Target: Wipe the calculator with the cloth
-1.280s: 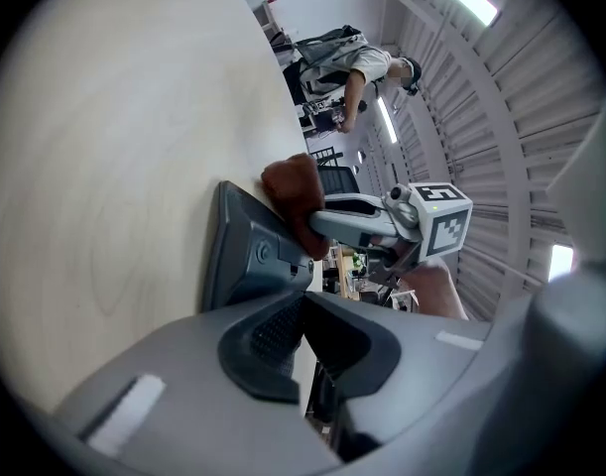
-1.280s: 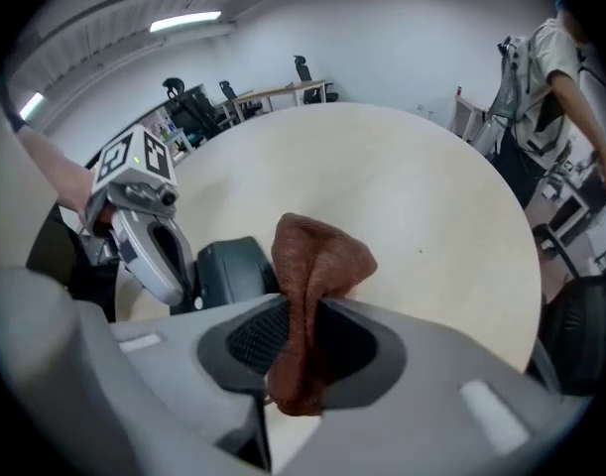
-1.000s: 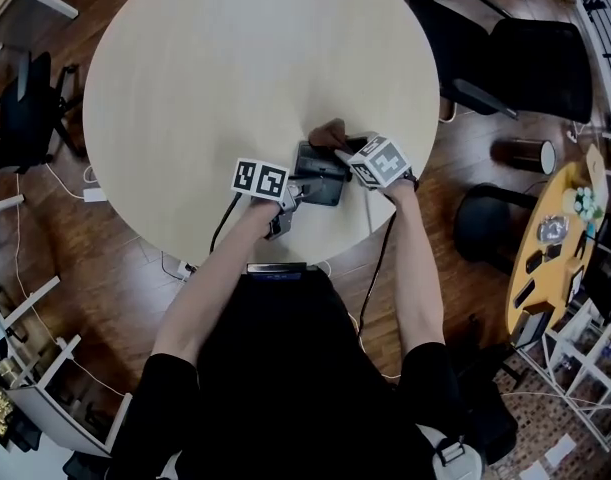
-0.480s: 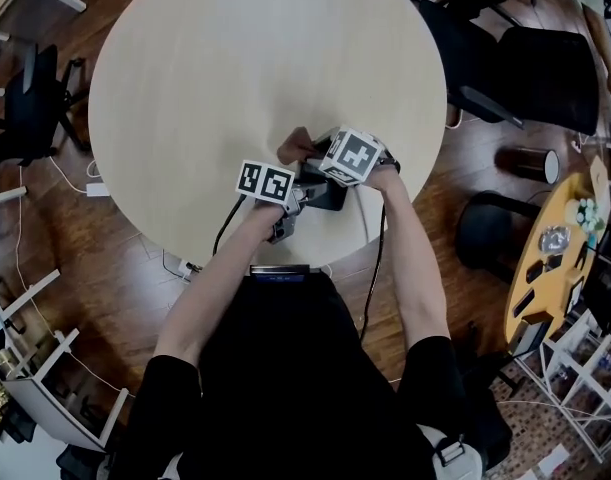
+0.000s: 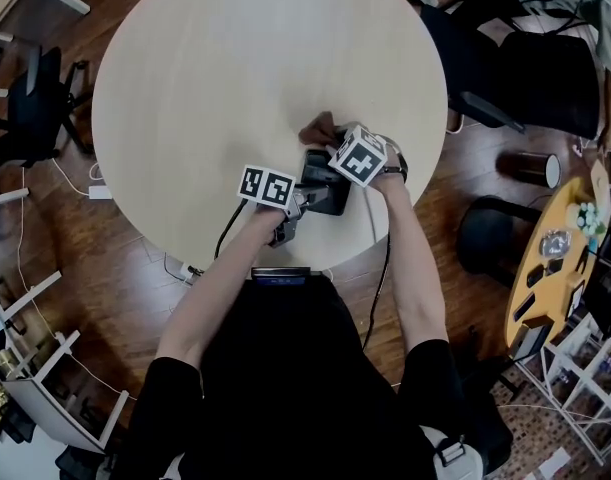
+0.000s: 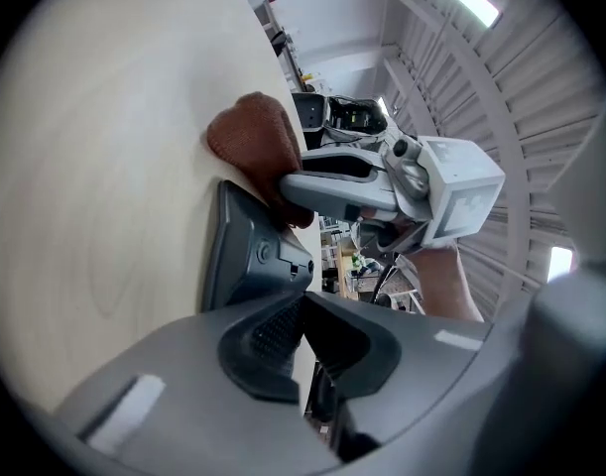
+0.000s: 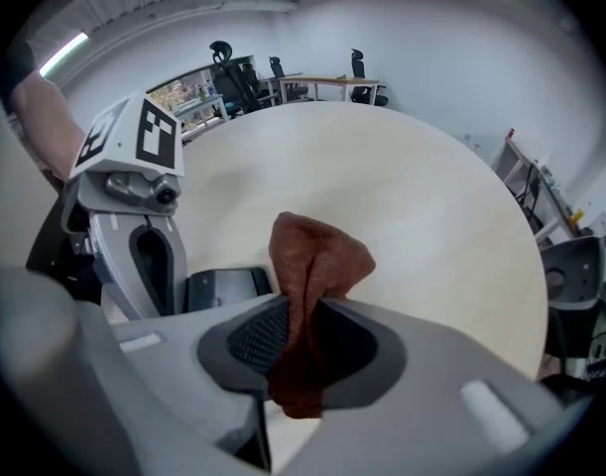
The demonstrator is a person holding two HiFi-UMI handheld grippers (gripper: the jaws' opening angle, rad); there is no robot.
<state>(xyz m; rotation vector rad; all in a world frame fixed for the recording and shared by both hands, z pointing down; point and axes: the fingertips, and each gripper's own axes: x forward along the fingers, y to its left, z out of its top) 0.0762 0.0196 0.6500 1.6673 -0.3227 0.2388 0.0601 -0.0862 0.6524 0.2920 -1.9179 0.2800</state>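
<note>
A dark calculator [image 5: 323, 194] lies near the front edge of the round pale table [image 5: 235, 68]. My left gripper [image 5: 297, 201] is shut, its tips against the calculator's near left end; the left gripper view shows the calculator [image 6: 245, 256] just beyond the closed jaws [image 6: 300, 305]. The right gripper [image 5: 332, 144] points steeply down at the calculator's far end, shut on a brown cloth [image 5: 318, 128]. In the right gripper view the cloth [image 7: 317, 256] bunches out from between the jaws [image 7: 303, 327], beside the calculator [image 7: 223, 288]. That same cloth [image 6: 253, 142] sits at the calculator's far edge.
Black office chairs stand at the right [image 5: 545, 68] and left [image 5: 30, 108] of the table. A dark cylinder [image 5: 525, 164] and a yellow side table [image 5: 545, 268] with small items are on the floor to the right. Cables hang from the table's front edge.
The right gripper carried the cloth left across the calculator's far end, then back to the right, and its marker cube rolled. The left gripper stayed put.
</note>
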